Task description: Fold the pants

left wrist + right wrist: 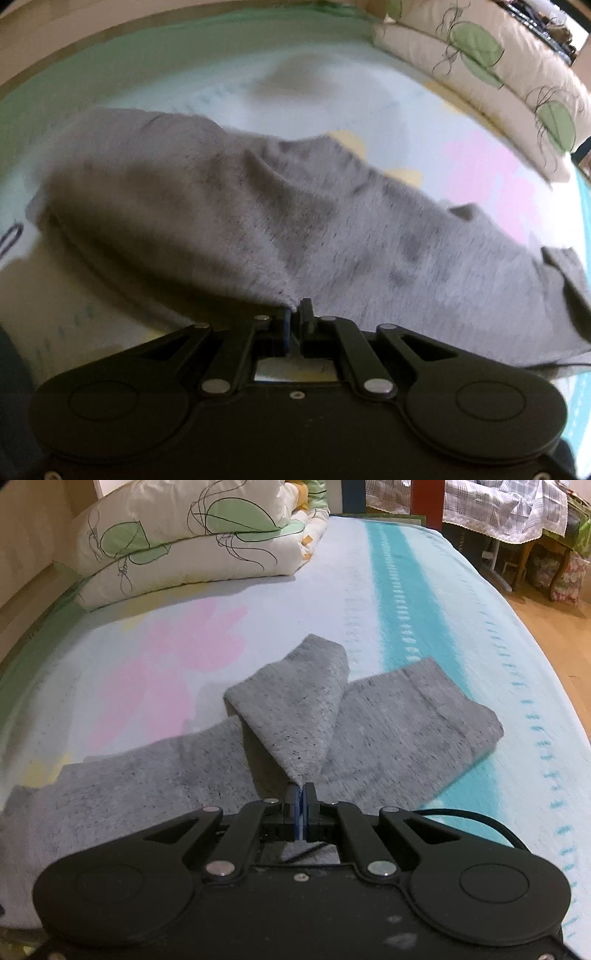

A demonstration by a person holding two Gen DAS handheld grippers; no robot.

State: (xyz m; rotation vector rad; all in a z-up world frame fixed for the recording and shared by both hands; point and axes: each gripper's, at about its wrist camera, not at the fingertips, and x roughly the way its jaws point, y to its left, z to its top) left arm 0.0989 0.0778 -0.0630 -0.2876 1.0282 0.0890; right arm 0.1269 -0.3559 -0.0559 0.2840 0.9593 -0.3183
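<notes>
**Both claws clamped on pants**

Left claw (pixel 295 312) pinched shut on a raised edge of the grey pants (pixel 280 229); right claw (pixel 303 788) likewise shut on a tented fold of cloth. Lifted at two points, probably to carry one half over the other. Rest of pants spread flat across the bed (pixel 443 602), well apart from the duvet (pixel 192 535).

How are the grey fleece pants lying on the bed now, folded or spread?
Partly folded. In the right wrist view the grey fleece pants have one leg end doubled back, pinched in the shut right gripper; the rest lies flat.
</notes>
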